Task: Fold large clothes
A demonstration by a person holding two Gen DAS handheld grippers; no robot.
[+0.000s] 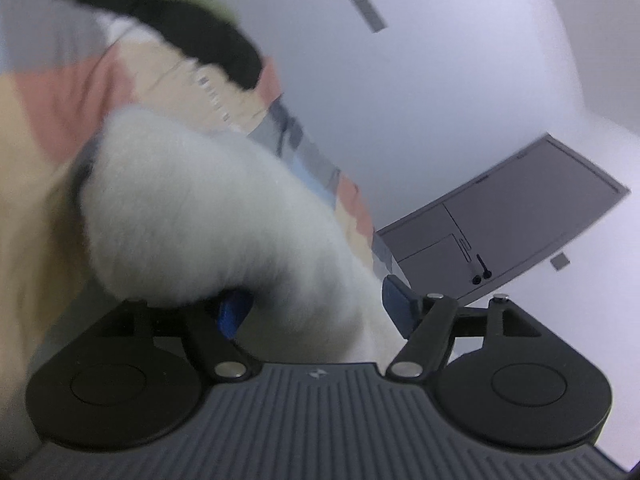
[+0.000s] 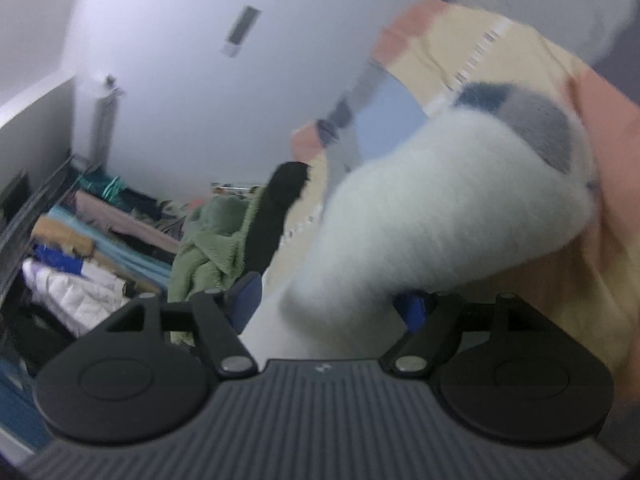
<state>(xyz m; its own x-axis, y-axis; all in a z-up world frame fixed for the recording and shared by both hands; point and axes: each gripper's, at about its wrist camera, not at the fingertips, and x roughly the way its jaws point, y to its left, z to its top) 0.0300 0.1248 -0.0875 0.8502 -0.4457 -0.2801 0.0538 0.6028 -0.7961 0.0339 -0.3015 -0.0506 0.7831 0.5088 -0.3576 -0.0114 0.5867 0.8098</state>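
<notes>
A white fluffy garment lies bunched on a bed cover of pink, cream and blue blocks. One end of it runs down between the fingers of my left gripper, whose blue pads stand wide apart, so it is open. In the right wrist view the same garment shows grey and teal patches at its far end. It passes between the spread fingers of my right gripper, which is open too; the fluff hides part of the right pad. Both views are blurred.
A black garment and a green fleece lie further along the bed. A heap of clothes fills the low left of the right wrist view. A grey panel sits against the white wall.
</notes>
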